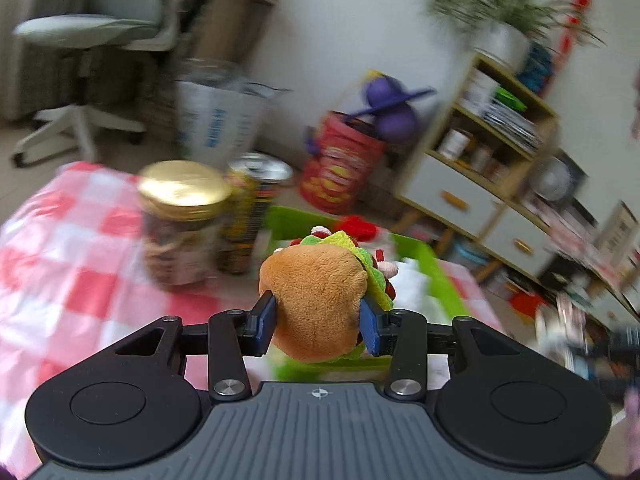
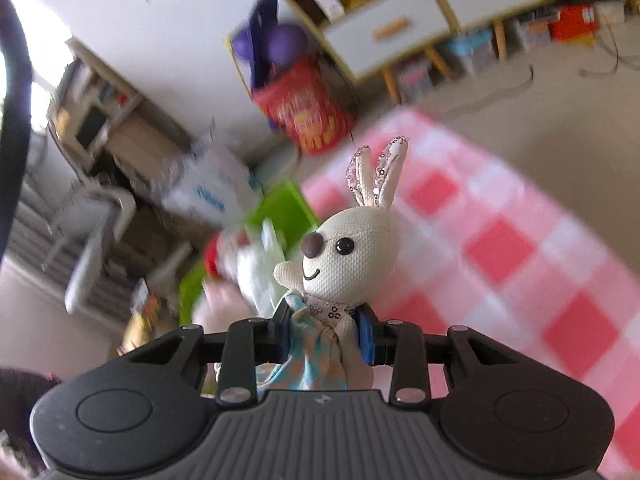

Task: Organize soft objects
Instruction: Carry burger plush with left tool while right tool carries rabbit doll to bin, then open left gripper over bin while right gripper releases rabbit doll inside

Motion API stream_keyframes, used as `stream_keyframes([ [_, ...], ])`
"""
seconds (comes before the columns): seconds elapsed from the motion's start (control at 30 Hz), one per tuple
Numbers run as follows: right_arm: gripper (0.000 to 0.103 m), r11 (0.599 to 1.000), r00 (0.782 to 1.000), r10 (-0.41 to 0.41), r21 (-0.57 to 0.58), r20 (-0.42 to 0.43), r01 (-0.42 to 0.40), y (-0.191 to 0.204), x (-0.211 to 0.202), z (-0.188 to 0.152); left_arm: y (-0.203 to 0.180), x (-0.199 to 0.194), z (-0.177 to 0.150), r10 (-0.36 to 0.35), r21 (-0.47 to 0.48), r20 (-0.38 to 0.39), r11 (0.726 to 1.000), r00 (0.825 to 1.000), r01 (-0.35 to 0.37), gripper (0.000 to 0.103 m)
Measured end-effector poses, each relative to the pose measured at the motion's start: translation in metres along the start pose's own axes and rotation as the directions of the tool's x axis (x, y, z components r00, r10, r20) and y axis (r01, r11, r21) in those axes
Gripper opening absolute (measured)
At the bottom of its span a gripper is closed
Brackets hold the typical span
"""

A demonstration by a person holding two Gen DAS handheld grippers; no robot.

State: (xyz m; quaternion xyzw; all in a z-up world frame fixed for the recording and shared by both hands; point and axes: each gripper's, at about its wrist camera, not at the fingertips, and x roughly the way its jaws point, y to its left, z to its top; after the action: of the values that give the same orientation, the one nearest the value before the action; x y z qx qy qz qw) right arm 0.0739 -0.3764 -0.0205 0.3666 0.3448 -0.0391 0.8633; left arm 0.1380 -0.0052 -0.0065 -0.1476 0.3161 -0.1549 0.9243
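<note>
On my left wrist view, the left gripper has its jaws clamped on a plush burger, which fills the lower centre of the frame, tan bun bulging between the blue pads. Behind it I see a green bin, and at centre left a jar and a can on the checked tabletop.

On my right wrist view, the right gripper has its jaws narrow, pinching a rabbit by its dressed body; the head and ears stand up above the pads at centre frame. The green bin shows blurred at centre left.
</note>
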Motion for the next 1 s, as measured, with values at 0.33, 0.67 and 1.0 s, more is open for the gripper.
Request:
stream_keyframes([
  [0.33,0.016,0.961,0.999,0.015,-0.275,-0.041,-0.025,0.057,0.065,0.049,-0.045,0.079,0.021,-0.144,0.063,-0.197,0.985,0.970,0.159,0.043],
  [0.67,0.016,0.836,0.969,-0.097,-0.547,-0.225,-0.043,0.075,0.162,0.039,-0.035,0.131,0.017,-0.175,0.013,-0.320,0.982,0.931,0.189,0.043],
  [1.0,0.016,0.757,0.962,-0.151,-0.652,-0.227,-0.035,0.079,0.192,0.029,-0.019,0.144,0.001,-0.200,-0.051,-0.351,0.979,0.915,0.195,0.045],
])
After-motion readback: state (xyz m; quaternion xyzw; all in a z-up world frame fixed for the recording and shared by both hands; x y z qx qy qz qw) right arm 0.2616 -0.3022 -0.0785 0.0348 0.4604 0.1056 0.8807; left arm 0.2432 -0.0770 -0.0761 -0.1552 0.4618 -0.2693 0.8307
